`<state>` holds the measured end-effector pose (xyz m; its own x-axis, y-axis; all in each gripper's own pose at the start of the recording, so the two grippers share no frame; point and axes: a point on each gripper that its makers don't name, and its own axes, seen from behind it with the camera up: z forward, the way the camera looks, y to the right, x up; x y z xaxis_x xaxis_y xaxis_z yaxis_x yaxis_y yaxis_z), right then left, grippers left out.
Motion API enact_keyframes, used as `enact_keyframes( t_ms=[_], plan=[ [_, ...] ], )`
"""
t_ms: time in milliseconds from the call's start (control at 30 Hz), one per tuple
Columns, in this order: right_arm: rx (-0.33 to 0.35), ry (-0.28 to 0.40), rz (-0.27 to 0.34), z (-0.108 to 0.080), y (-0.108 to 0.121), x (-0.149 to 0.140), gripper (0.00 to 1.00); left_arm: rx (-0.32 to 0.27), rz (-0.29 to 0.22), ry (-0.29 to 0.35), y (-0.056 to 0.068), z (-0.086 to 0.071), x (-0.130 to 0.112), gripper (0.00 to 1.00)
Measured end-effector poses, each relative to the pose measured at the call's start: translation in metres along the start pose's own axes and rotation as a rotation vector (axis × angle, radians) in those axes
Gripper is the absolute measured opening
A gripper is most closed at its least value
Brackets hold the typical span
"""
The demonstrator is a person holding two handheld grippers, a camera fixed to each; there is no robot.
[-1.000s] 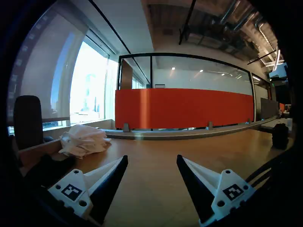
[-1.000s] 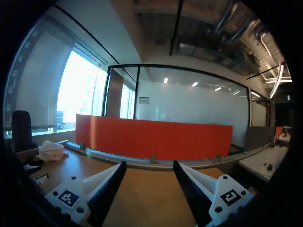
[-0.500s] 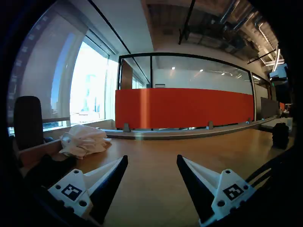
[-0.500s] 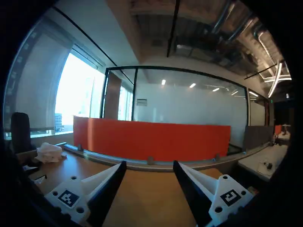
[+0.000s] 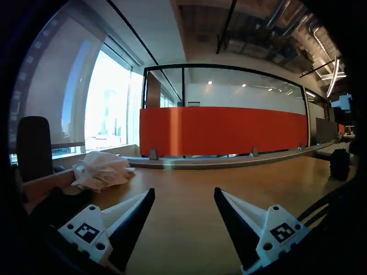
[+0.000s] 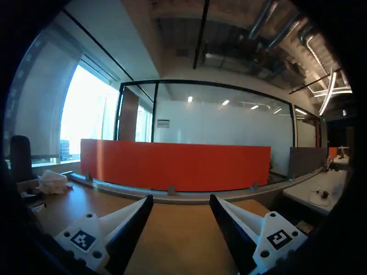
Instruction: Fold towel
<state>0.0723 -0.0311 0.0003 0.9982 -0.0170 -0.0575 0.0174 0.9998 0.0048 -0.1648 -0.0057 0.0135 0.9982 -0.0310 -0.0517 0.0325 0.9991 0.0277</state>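
A crumpled white towel [image 5: 102, 169] lies in a heap on the wooden table [image 5: 192, 183], far left in the left gripper view. My left gripper [image 5: 183, 201] is open just above the table, to the right of the towel and nearer than it, nothing between its fingers. In the right gripper view the same towel [image 6: 52, 181] is small and far off at the left edge. My right gripper [image 6: 181, 204] is open over the table [image 6: 179, 238], well away from the towel, holding nothing.
An orange partition [image 5: 222, 130] runs along the table's far edge, with a glass wall behind. A dark chair back [image 5: 33, 146] stands at the far left by the window. A black object [image 5: 339, 163] sits at the table's right end. Another desk [image 6: 316, 192] lies to the right.
The right gripper view has drifted right and tilted up a little, so the towel sits smaller and farther left. The left gripper has stayed still.
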Motion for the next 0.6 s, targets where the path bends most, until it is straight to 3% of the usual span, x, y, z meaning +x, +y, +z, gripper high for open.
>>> enact_keyframes(
  t_ms=[267,600],
  plan=[
    [0.014,0.004,0.043,-0.006,0.012,-0.036,0.95,0.000,-0.001,0.000,0.001,0.000,-0.001,0.96],
    [-0.025,-0.012,0.082,-0.005,0.032,-0.079,0.95,0.000,0.000,0.000,0.001,0.001,-0.001,0.96]
  ],
)
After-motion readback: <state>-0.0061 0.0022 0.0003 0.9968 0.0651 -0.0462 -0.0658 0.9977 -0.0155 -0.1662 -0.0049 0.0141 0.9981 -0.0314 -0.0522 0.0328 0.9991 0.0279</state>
